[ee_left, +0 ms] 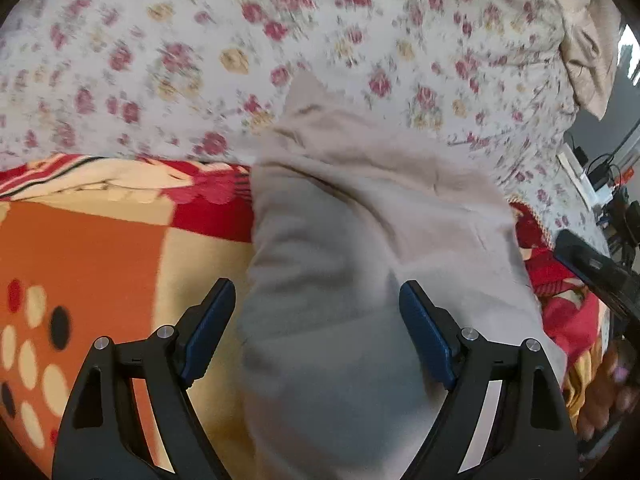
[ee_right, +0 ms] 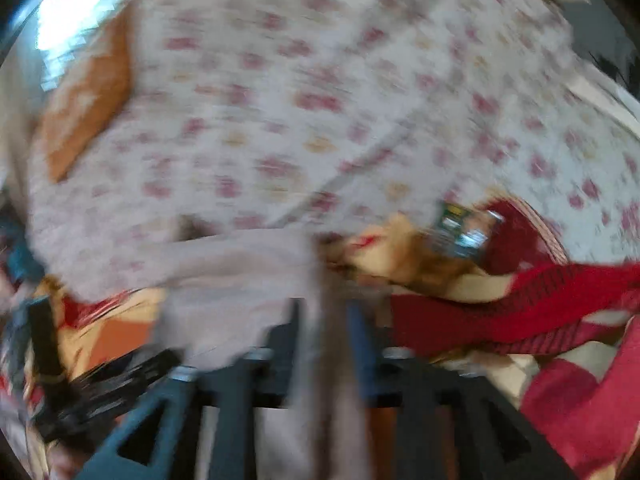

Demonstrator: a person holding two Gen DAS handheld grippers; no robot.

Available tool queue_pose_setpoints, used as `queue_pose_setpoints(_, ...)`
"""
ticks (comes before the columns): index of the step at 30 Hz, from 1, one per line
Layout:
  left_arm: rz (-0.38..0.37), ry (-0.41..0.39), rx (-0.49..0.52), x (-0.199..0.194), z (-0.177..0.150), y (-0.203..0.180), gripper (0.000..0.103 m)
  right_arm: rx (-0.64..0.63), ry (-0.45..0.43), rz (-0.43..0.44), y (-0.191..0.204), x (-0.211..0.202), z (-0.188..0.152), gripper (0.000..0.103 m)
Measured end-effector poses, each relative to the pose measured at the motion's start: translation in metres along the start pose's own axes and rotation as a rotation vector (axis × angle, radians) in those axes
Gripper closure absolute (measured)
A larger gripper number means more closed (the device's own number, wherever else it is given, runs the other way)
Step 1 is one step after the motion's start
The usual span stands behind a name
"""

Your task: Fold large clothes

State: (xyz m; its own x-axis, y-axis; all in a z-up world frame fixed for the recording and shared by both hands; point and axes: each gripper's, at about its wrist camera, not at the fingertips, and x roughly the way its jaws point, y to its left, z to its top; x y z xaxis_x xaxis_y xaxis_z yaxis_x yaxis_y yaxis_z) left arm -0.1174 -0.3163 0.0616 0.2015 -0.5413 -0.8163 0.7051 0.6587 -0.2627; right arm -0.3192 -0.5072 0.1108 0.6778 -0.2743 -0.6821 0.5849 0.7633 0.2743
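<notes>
Between your left gripper (ee_left: 316,300) fingers (ee_left: 216,320), spread wide, a beige garment (ee_left: 360,240) lies flat; the blue pads stand clear of the cloth on either side. It rests on a floral sheet (ee_left: 160,60) and a blanket (ee_left: 100,260) patterned in orange, red and cream. Your right gripper (ee_right: 324,344) appears at the right edge of the left view. Its own view is heavily blurred: a strip of the beige garment passes between its fingers (ee_right: 360,344), which stand narrowly apart, but whether they pinch it you cannot tell.
</notes>
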Motion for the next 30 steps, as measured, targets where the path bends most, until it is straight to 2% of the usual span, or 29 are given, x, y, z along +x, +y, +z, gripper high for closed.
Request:
queue_pose_setpoints(1, 0.008, -0.008, -0.002, -0.005, -0.002, 0.001, 0.019, -0.030, -0.012, 0.040, 0.012, -0.007, -0.003, 0.041)
queue_pose_setpoints(4, 0.030, 0.010, 0.003, -0.006, -0.007, 0.003, 0.018, -0.123, 0.023, 0.105, 0.052, 0.002, -0.010, 0.041)
queue_pose_setpoints(5, 0.040, 0.014, 0.005, -0.003, -0.006, 0.002, 0.018, -0.143, 0.045, 0.100, 0.060, 0.011, -0.012, 0.044)
queue_pose_setpoints(6, 0.049, 0.014, 0.007, 0.001, -0.004, 0.002, 0.019, -0.150, 0.060, 0.067, 0.065, 0.023, -0.014, 0.055)
queue_pose_setpoints(7, 0.054, 0.011, 0.009, 0.005, -0.003, 0.001, 0.018, -0.144, 0.073, 0.036, 0.065, 0.033, -0.015, 0.060)
queue_pose_setpoints(9, 0.053, 0.027, 0.000, 0.021, 0.000, -0.003, 0.018, -0.122, 0.095, -0.031, 0.058, 0.059, -0.017, 0.060)
queue_pose_setpoints(11, 0.015, 0.076, -0.022, 0.040, -0.002, -0.001, 0.018, -0.099, 0.124, -0.112, 0.037, 0.078, -0.023, 0.061)
queue_pose_setpoints(14, -0.019, 0.079, -0.036, 0.053, -0.007, 0.000, 0.017, -0.056, 0.111, -0.160, 0.010, 0.097, -0.030, 0.060)
queue_pose_setpoints(15, -0.020, 0.077, -0.030, 0.051, -0.007, 0.000, 0.017, -0.038, 0.115, -0.146, 0.005, 0.097, -0.030, 0.059)
queue_pose_setpoints(19, -0.031, 0.080, -0.020, 0.019, -0.010, 0.009, 0.018, -0.027, 0.125, -0.115, 0.004, 0.071, -0.029, 0.059)
queue_pose_setpoints(23, -0.037, 0.027, 0.025, -0.027, -0.026, 0.018, 0.018, -0.056, 0.094, -0.027, 0.009, 0.013, -0.042, 0.053)
queue_pose_setpoints(24, -0.038, 0.015, 0.041, -0.038, -0.033, 0.021, 0.018, -0.080, 0.083, -0.009, 0.012, -0.001, -0.048, 0.050)
queue_pose_setpoints(25, -0.038, 0.009, 0.050, -0.043, -0.038, 0.022, 0.018, -0.111, 0.077, 0.009, 0.017, -0.014, -0.057, 0.038)
queue_pose_setpoints(27, -0.043, 0.008, 0.051, -0.048, -0.051, 0.024, 0.018, -0.137, 0.084, 0.033, 0.023, -0.026, -0.076, 0.024)
queue_pose_setpoints(29, -0.025, 0.052, 0.048, -0.031, -0.063, 0.021, 0.018, -0.132, 0.121, 0.037, 0.020, -0.018, -0.092, 0.026)
queue_pose_setpoints(30, -0.025, 0.083, 0.043, -0.021, -0.067, 0.019, 0.018, -0.142, 0.159, 0.025, 0.022, -0.005, -0.100, 0.045)
